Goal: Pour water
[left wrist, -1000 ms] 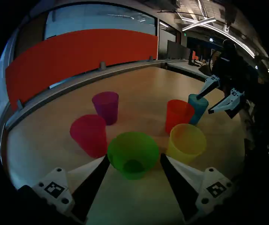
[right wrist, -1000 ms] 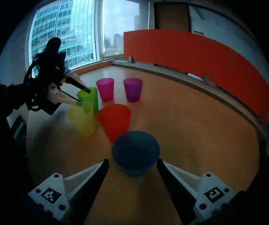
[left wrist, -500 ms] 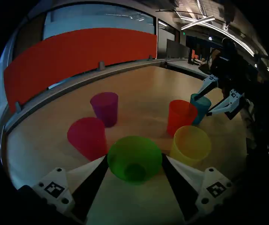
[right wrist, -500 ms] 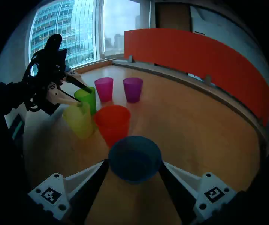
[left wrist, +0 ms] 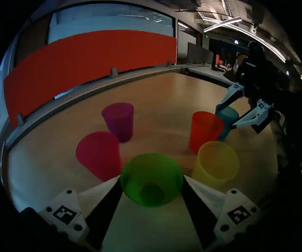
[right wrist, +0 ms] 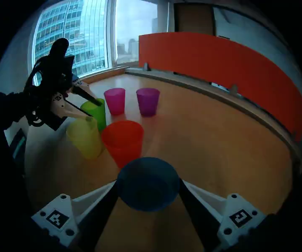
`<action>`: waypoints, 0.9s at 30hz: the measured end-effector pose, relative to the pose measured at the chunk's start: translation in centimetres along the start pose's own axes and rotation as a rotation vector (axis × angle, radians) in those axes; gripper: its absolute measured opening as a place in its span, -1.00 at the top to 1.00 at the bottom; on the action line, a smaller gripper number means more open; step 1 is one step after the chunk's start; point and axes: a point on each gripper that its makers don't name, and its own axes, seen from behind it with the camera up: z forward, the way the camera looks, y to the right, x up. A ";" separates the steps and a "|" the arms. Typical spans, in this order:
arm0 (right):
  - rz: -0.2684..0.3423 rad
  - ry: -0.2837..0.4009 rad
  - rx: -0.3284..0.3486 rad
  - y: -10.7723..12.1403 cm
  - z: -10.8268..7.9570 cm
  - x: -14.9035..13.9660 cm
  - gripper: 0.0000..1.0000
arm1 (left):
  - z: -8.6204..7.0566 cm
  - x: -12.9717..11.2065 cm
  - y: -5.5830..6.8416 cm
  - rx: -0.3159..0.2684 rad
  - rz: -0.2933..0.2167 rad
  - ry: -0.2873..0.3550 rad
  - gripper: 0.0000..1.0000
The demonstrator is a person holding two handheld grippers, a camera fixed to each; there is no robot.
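A green cup (left wrist: 152, 187) stands upright on the wooden table between the fingers of my left gripper (left wrist: 152, 178), and both fingers touch its sides. In the right gripper view the same gripper (right wrist: 83, 107) reaches around that green cup (right wrist: 94, 112) from the left. A blue cup (right wrist: 147, 193) stands between the fingers of my right gripper (right wrist: 148, 182), which is open around it with the cup filling the gap. In the left gripper view that gripper (left wrist: 241, 107) flanks the blue cup (left wrist: 228, 119) at the far right.
An orange-red cup (right wrist: 122, 142), a yellow cup (right wrist: 83, 136), a pink cup (right wrist: 115, 100) and a purple cup (right wrist: 147, 101) stand close by on the table (right wrist: 218, 143). A red partition (left wrist: 88, 54) runs along the table's far edge. A dark sleeve (right wrist: 8, 109) holds the left gripper.
Both grippers moved forward, so each cup now sits deeper between its fingers. The left gripper's fingers have closed in slightly onto the green cup.
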 end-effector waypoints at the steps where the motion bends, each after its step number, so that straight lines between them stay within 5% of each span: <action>1: -0.001 0.001 0.000 0.0 0.0 0.0 -0.99 | 0.0 0.0 0.0 0.000 0.001 -0.001 -0.77; 27: 0.001 0.038 -0.011 0.6 -0.3 1.0 -0.84 | -0.8 0.7 -0.2 0.009 -0.008 0.016 -0.77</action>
